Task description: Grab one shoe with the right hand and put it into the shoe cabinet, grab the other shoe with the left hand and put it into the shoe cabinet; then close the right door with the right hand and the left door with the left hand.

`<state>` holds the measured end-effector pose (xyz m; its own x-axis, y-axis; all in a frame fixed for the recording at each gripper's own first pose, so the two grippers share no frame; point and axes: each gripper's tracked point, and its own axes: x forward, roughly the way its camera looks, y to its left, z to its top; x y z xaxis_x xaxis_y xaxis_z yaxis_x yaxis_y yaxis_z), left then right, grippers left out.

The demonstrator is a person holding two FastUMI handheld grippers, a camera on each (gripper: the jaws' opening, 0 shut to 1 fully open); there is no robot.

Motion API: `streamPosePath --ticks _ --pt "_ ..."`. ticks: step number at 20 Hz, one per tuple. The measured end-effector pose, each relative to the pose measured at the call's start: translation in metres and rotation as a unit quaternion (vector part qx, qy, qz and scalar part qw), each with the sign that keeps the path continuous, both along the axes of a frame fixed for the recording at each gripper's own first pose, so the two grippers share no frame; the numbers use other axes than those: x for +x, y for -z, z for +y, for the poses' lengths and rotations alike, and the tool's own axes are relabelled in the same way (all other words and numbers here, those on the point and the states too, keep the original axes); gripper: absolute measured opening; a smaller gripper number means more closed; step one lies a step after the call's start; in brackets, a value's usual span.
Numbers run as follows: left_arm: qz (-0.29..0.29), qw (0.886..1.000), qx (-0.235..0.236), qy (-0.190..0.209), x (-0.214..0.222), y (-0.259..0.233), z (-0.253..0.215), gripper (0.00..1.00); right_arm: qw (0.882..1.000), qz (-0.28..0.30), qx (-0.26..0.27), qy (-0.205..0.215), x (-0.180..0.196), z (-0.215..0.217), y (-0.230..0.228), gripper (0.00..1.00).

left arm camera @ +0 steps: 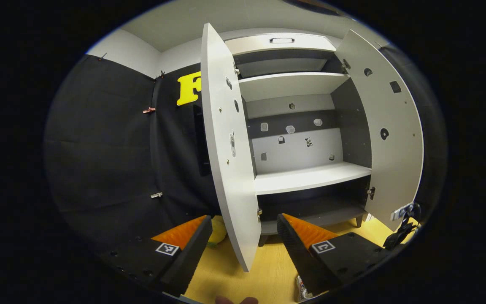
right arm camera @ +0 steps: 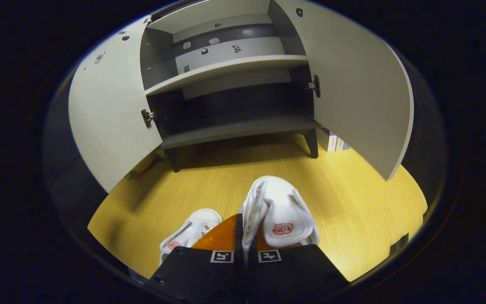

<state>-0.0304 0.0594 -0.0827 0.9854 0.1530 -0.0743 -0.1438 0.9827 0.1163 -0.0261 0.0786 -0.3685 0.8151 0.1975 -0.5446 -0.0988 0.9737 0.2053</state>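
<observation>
Wood floor [right arm camera: 209, 185], open shoe cabinet [right arm camera: 234, 63] — right gripper [right arm camera: 245, 236] fingers clamping white shoe [right arm camera: 279, 211], left gripper [left arm camera: 243, 245] spread, empty.

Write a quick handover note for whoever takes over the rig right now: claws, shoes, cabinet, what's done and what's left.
Right claw: shut on the side of one white shoe, toe toward the cabinet.
Left claw: open, holding nothing, facing the cabinet beside the edge of the left door.
Other shoe: on the wooden floor, left of the held one.
Both doors wide open, right door included; shelves bare.
Done: first shoe gripped.
Left: shelve it, fetch and shelve the second shoe with the left claw, close the right door, then the left.
</observation>
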Motion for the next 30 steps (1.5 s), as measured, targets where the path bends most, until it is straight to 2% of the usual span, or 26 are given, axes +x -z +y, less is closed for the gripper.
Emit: streamPosePath --ticks 4,9,13,17,20,23,30 --pt "0.006 1.000 -0.027 0.005 0.004 -0.002 -0.004 0.98 1.000 -0.028 -0.005 -0.011 0.016 -0.001 -0.082 0.06" --pt "0.005 0.998 -0.057 0.017 0.007 -0.008 -0.011 0.98 0.997 -0.074 -0.006 -0.017 0.054 -0.001 -0.180 0.06" --pt "0.006 0.997 -0.066 0.032 0.009 -0.008 -0.020 0.98 0.994 -0.102 -0.014 -0.024 0.106 0.003 -0.240 0.06" --pt "0.001 0.996 -0.076 0.041 0.011 -0.013 -0.025 0.98 0.992 -0.117 -0.031 -0.028 0.179 0.006 -0.280 0.06" --pt "0.000 0.996 -0.078 0.039 0.013 -0.013 -0.024 0.98 0.990 -0.133 -0.047 -0.024 0.242 0.009 -0.295 0.06" --pt "0.005 0.996 -0.080 0.031 0.014 -0.007 -0.021 0.98 0.988 -0.133 -0.072 -0.020 0.296 0.010 -0.290 0.06" --pt "0.013 0.996 -0.087 0.002 0.016 0.002 -0.016 0.97 0.991 -0.091 -0.099 -0.016 0.385 0.014 -0.242 0.06"
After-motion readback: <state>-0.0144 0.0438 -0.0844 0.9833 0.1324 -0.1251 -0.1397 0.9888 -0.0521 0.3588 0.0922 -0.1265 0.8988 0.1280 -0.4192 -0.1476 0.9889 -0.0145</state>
